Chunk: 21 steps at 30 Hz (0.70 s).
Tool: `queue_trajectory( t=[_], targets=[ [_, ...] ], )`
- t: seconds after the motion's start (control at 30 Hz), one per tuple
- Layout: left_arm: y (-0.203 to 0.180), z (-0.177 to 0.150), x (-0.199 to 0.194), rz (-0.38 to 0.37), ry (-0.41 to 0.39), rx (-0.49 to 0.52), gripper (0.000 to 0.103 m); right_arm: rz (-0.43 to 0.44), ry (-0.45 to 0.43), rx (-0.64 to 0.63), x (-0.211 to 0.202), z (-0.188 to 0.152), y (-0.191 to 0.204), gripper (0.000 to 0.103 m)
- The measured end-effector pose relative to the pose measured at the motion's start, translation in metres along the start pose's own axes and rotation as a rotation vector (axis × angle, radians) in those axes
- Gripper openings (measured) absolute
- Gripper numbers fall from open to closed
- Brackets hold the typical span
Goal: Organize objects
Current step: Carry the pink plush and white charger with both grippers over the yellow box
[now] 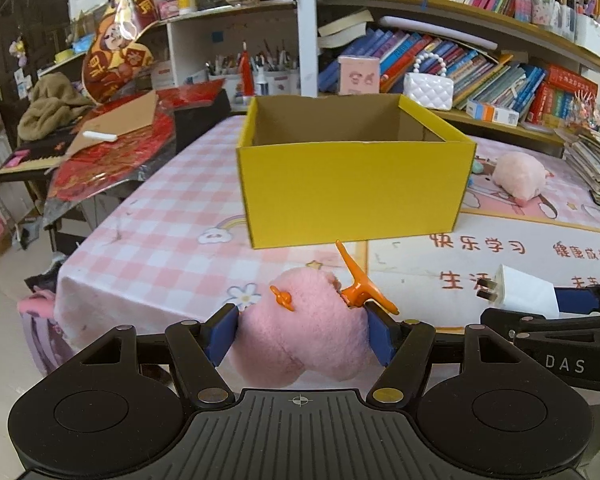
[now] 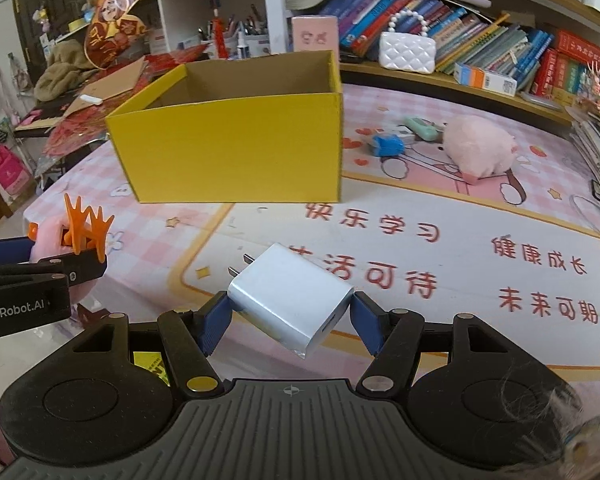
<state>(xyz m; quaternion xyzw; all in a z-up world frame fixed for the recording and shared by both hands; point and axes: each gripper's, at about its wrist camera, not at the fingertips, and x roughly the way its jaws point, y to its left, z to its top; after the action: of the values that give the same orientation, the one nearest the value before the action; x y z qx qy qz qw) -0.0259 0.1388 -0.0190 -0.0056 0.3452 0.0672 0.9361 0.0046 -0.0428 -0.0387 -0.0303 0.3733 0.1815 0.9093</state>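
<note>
Pink fluff fills the space between our left tongs [image 1: 302,334]. Their blue pads [image 1: 223,334] squeeze a pink plush toy [image 1: 300,332] from both sides, so we are pinching it tight. The toy has orange plastic spikes [image 1: 358,284] sticking up near its top and a small orange bit on its front.

Our right tongs [image 2: 290,318] pinch a white plug charger [image 2: 290,298]. It sits crooked between the blue pads, with its two metal prongs pointing up and to the left, toward the box. Both things are held up above the table [image 2: 420,208], not lying on it.

Just ahead of both tongs stands a yellow cardboard box [image 1: 352,188] with its top open. From both wrist views we cannot see the bottom of the box.

The table wears a pink checked cloth with red writing and little stars. To the right of the box lies another pink plush toy [image 2: 478,146]. Beside it are a small blue thing [image 2: 387,145] and a pale green thing [image 2: 422,127]. Behind the table are shelves [image 2: 480,88] packed with books, and a white quilted purse [image 2: 407,56] with a bead handle sits on one shelf.
</note>
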Motion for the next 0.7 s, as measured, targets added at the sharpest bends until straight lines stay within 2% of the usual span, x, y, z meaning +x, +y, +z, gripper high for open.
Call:
queue_trajectory(
  t=[0.4, 0.7],
  targets=[
    [0.027, -0.007, -0.009, 0.007, -0.02, -0.039, 0.068, -0.006, 0.009, -0.024, 0.0, 0.001, 0.027, 0.062],
    [0.024, 0.009, -0.005, 0.002, -0.072, -0.032, 0.068, -0.011, -0.016, -0.039, 0.003, 0.016, 0.029, 0.062]
  ],
)
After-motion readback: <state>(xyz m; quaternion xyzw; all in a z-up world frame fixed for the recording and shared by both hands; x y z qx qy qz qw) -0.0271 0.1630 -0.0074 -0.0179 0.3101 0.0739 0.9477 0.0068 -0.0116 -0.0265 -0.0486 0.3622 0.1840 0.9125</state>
